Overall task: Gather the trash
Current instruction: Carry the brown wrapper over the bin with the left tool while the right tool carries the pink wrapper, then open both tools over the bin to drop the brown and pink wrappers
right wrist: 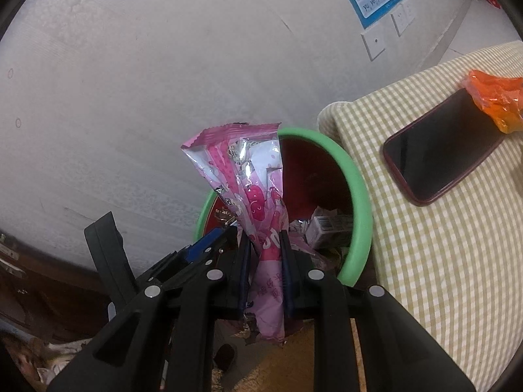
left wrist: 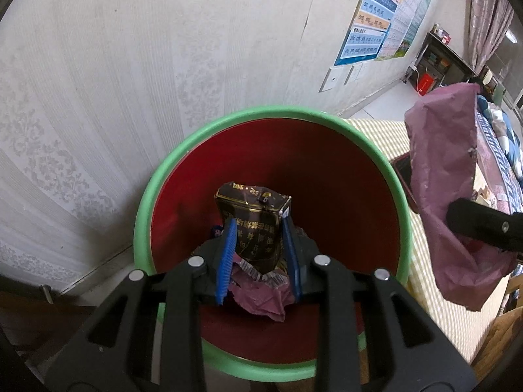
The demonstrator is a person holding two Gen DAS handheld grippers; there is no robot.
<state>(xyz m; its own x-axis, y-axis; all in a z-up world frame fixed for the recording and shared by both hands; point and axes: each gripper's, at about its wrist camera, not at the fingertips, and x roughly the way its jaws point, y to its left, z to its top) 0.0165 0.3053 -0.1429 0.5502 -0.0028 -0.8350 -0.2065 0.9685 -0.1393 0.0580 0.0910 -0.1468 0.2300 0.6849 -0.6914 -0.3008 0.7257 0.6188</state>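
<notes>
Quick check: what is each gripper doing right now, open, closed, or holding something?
Left gripper: closed on a dark brown wrapper over the green-rimmed bin.
Right gripper: closed on a pink wrapper.

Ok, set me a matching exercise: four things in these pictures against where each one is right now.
Things:
1. dark brown wrapper
2. pink wrapper
3. phone
4. orange wrapper

Places:
A. lying flat on the checked cloth
B. pinched in the right gripper
C. resting on the phone's far corner
D. between the left gripper's blue fingers, over the red bin

Pairs: 1-D, 2-B, 3-A, 4-C
</notes>
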